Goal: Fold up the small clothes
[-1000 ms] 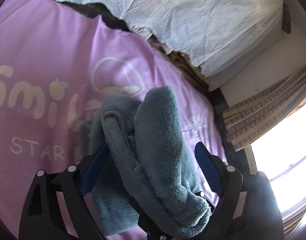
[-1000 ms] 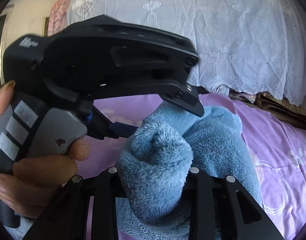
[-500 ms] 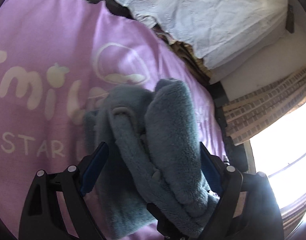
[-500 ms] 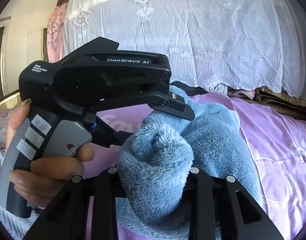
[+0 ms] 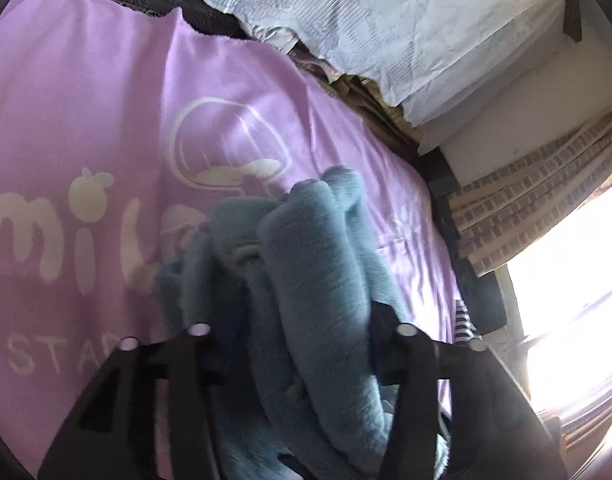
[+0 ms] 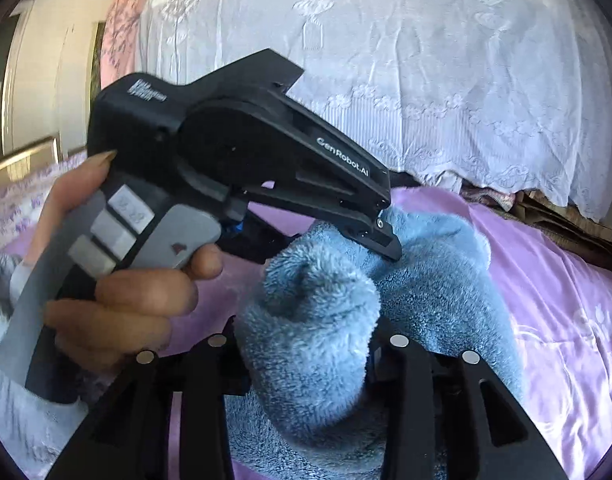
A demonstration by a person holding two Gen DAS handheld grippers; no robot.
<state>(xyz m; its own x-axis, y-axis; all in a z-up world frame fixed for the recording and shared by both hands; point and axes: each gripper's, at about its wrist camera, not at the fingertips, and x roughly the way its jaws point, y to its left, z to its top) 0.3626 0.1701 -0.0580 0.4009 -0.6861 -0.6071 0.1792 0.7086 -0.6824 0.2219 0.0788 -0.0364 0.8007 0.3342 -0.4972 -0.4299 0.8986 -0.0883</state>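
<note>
Now both tools pinch fluffy blue garment (image 6: 318,320); left tool (image 6: 382,240) angled downward.

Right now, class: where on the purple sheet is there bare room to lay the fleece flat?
Bare purple sheet lies left of the blue fleece, up to the white lace cover, and more right of it. It is crowded at the bundle, where the left tool and right tool both grip it.

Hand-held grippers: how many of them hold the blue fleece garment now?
2. The right hand-held gripper clamps the blue fleece garment at the bottom of its own view; the left hand-held gripper grips the same bundle from the left side.
</note>
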